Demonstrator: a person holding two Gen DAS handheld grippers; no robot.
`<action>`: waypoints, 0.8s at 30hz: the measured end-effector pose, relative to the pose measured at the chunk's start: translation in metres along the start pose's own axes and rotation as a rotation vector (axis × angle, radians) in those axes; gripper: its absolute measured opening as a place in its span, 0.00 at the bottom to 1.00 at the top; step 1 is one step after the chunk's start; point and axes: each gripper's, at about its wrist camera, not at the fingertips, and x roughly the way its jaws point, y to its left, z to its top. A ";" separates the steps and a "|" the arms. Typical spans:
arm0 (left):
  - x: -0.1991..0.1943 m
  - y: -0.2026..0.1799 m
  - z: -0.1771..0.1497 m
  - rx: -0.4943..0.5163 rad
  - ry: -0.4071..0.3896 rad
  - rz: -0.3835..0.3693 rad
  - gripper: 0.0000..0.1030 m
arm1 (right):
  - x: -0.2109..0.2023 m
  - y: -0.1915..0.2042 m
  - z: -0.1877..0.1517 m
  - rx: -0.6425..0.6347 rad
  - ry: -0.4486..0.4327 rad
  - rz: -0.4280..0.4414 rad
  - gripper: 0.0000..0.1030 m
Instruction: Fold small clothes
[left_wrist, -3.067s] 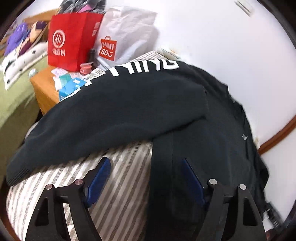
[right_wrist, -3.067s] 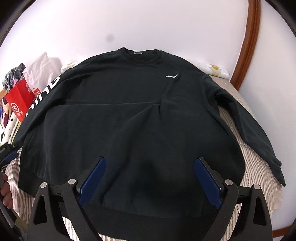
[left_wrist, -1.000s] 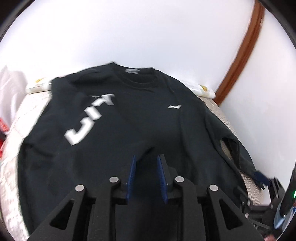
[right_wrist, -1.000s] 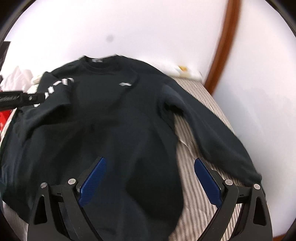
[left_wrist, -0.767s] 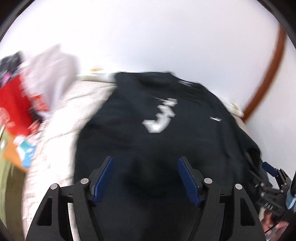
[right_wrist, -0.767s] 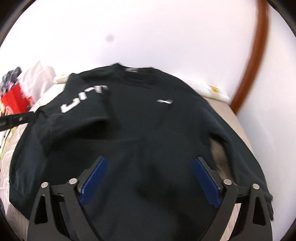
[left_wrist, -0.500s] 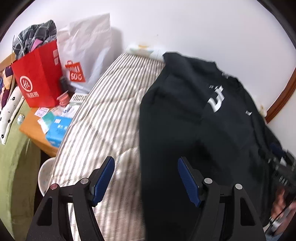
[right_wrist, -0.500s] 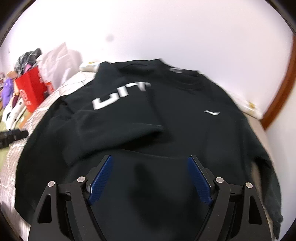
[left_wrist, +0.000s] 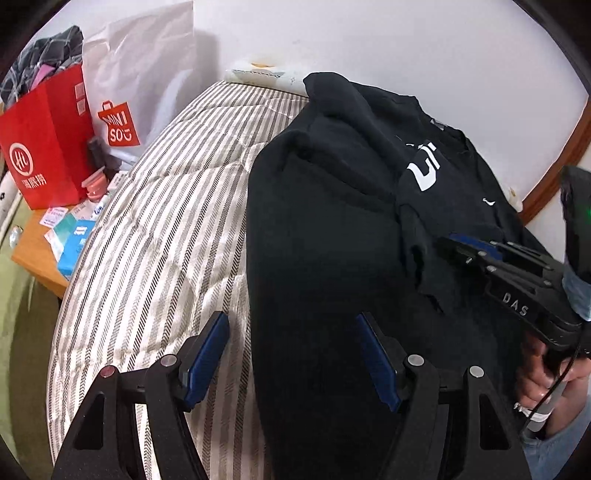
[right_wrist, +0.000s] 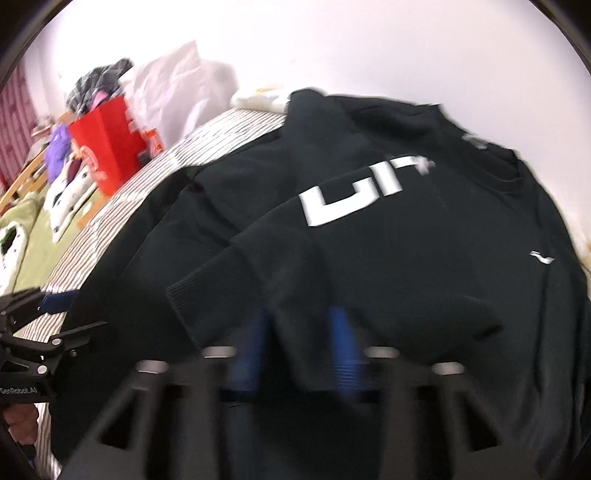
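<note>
Clutter sat farthest left of the black sweatshirt (left_wrist: 332, 229): a red paper bag (left_wrist: 44, 147) and a white shopping bag (left_wrist: 144, 77) stood on a small wooden nightstand (left_wrist: 33, 254) beside the bed, with boxes and packets scattered in front of them. Nearer the sweatshirt came a bare band of the striped mattress (left_wrist: 155, 221).

The sweatshirt itself lay spread on that mattress, collar toward the wall, with its left sleeve already folded across the chest so that the white lettering (right_wrist: 351, 195) and the ribbed cuff (right_wrist: 207, 280) faced up.

At the sweatshirt's left edge the left hand-held gripper (left_wrist: 291, 354) hung with its jaws standing wide. One blue pad was over the stripes and the other over dark cloth, so the garment's edge ran between them, ungripped.

Over the middle of the sweatshirt, just below the folded sleeve, the right hand-held gripper (right_wrist: 301, 350) was closing its jaws. They were already narrow, with a ridge of black fabric between the pads, though blur hid whether they pressed it yet.

The cloth looked thick, soft and limp to me, a fleece that would sag and drag rather than hold a crease. It seemed heavy enough to slip from a shallow pinch. I would take it at seams or hems, where doubled layers give a firmer bite.
</note>
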 end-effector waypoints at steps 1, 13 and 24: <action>0.000 0.000 0.000 0.006 -0.003 0.008 0.67 | 0.000 0.000 0.001 -0.008 -0.010 0.002 0.12; 0.003 -0.005 0.002 0.019 -0.002 0.062 0.67 | -0.100 -0.146 -0.004 0.270 -0.260 -0.146 0.10; 0.002 -0.006 0.002 0.024 0.016 0.081 0.67 | -0.105 -0.260 -0.061 0.530 -0.156 -0.325 0.11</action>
